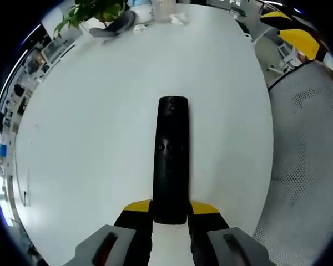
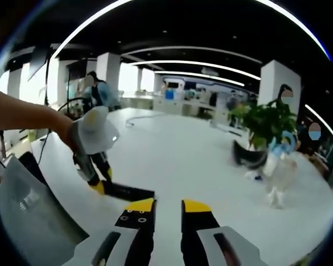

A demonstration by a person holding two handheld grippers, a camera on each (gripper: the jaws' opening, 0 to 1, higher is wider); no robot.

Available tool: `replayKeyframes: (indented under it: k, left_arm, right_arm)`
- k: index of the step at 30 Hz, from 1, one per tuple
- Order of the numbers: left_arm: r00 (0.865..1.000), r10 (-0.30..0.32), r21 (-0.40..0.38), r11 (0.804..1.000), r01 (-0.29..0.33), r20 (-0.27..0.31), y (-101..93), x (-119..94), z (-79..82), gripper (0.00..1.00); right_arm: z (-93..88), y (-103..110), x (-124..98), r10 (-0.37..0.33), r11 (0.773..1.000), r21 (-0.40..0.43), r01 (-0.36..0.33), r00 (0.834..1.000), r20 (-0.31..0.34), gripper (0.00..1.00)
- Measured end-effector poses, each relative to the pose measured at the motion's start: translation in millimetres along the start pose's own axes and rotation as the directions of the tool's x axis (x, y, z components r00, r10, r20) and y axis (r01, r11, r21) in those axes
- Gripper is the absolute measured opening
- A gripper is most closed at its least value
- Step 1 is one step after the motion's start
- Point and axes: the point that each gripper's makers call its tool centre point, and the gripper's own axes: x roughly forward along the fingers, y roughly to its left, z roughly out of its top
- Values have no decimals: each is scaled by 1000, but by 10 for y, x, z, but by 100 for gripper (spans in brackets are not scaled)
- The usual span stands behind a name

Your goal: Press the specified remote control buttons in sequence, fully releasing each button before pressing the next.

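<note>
A long black remote control (image 1: 172, 155) lies flat over the white table (image 1: 89, 127), its near end clamped between the yellow-tipped jaws of my left gripper (image 1: 171, 213). In the right gripper view the same remote (image 2: 127, 192) sticks out of the left gripper (image 2: 94, 174), which a white-gloved hand (image 2: 94, 133) holds at the left. My right gripper (image 2: 167, 208) hovers above the table (image 2: 188, 160), to the right of the remote's free end and not touching it. Its jaws stand a narrow gap apart with nothing between them.
A potted green plant (image 1: 94, 11) (image 2: 263, 119) and a dark grey dish (image 1: 114, 25) (image 2: 247, 155) stand at the table's far side, with small white items (image 2: 280, 177) beside them. A grey perforated surface (image 1: 308, 166) lies past the table's right edge. People stand in the background.
</note>
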Motion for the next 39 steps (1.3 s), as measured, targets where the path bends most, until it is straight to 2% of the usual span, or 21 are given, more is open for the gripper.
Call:
replayKeyframes:
  k: [15, 20, 39]
  left_arm:
    - [1000, -5, 11, 1000, 5, -1, -197, -12, -33, 23]
    - [1000, -4, 2, 1000, 4, 7, -242, -18, -45, 23]
    - [999, 9, -39, 999, -7, 35, -508, -41, -87, 23]
  right_arm:
    - [-21, 2, -9, 7, 1000, 17, -6, 1000, -15, 0]
    - [-42, 31, -7, 17, 1000, 16, -17, 999, -29, 0]
    - [-110, 114, 5, 106, 984, 156, -91, 991, -86, 0]
